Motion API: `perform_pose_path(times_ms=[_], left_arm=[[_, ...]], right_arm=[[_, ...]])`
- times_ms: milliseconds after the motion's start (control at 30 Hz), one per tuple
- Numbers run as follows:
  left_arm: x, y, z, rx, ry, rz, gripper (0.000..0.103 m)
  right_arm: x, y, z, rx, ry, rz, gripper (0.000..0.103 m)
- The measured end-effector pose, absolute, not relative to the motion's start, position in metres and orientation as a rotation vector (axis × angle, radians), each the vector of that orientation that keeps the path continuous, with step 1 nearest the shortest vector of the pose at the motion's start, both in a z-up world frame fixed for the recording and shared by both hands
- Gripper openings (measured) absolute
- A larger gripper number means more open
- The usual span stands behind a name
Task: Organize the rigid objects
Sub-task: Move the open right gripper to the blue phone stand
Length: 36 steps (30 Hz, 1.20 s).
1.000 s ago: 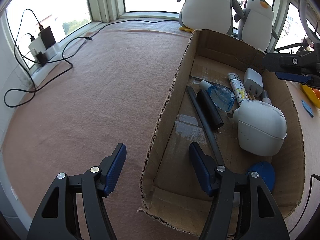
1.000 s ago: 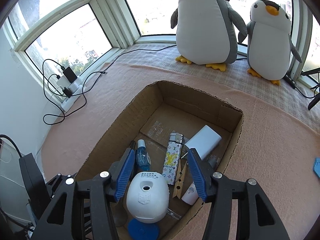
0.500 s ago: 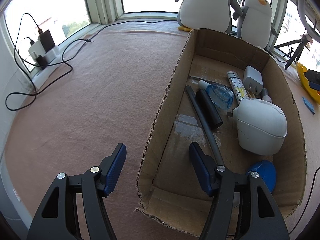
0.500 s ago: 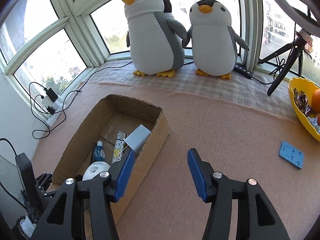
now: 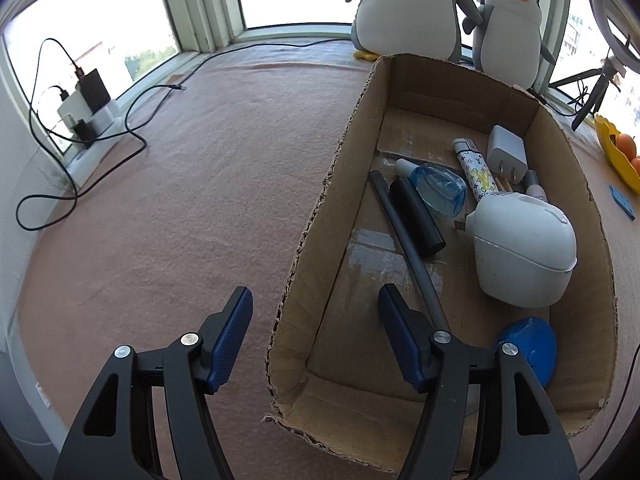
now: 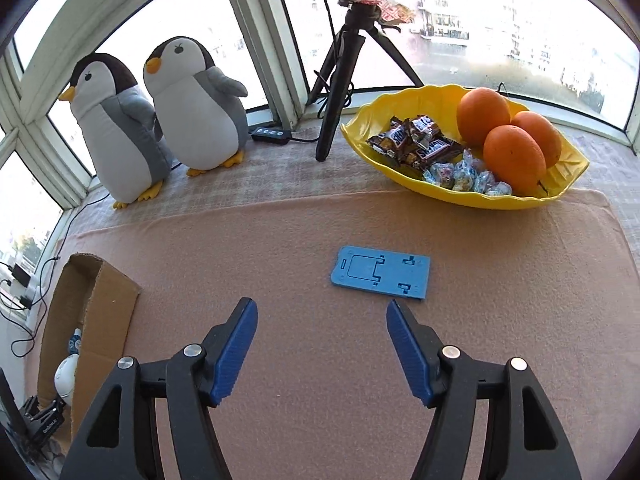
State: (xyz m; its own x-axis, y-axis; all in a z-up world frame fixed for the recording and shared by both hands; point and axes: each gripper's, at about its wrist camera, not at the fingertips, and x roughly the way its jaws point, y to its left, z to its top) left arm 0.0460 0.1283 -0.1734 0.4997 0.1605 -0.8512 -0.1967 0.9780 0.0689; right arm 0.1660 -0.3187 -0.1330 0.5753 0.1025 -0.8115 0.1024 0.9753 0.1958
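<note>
A cardboard box [image 5: 332, 200] lies on the pink cloth, holding a white domed device [image 5: 524, 248], a blue bottle [image 5: 440, 188], a black tube [image 5: 416, 216], a grey rod [image 5: 408, 240], a white charger [image 5: 506, 154], a patterned lighter [image 5: 476, 170] and a blue disc [image 5: 528, 344]. My left gripper [image 5: 315, 292] is open and straddles the box's near left wall without its pads pressing on it. A flat blue phone stand [image 6: 382, 272] lies on the cloth just ahead of my right gripper [image 6: 321, 305]. The right jaws are opening, with nothing between them.
Two plush penguins [image 6: 160, 120] stand by the window. A yellow bowl [image 6: 464, 196] with oranges and candy sits at the back right, beside a black tripod [image 6: 340, 80]. In the right wrist view the box [image 6: 108, 292] sits far left. A power strip with cables [image 5: 88, 120] lies left.
My right gripper swung away from above the box to the right, over the cloth near the blue stand, and its jaws widened. The left gripper stayed put.
</note>
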Motion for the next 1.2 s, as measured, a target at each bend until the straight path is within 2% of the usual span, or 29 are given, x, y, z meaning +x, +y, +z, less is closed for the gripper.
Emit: perform_pose_path(times_ms=[233, 767, 1200], left_arm=[[0.046, 0.126, -0.173, -0.029, 1.023, 0.215, 0.066], [0.044, 0.13, -0.175, -0.061, 1.005, 0.198, 0.066], [0.044, 0.128, -0.176, -0.059, 0.999, 0.196, 0.066]], right_arm=[[0.199, -0.335, -0.153, 0.253, 1.061, -0.096, 0.077], [0.246, -0.361, -0.183, 0.387, 1.25, -0.135, 0.077], [0.268, -0.323, -0.192, 0.167, 1.306, -0.17, 0.084]])
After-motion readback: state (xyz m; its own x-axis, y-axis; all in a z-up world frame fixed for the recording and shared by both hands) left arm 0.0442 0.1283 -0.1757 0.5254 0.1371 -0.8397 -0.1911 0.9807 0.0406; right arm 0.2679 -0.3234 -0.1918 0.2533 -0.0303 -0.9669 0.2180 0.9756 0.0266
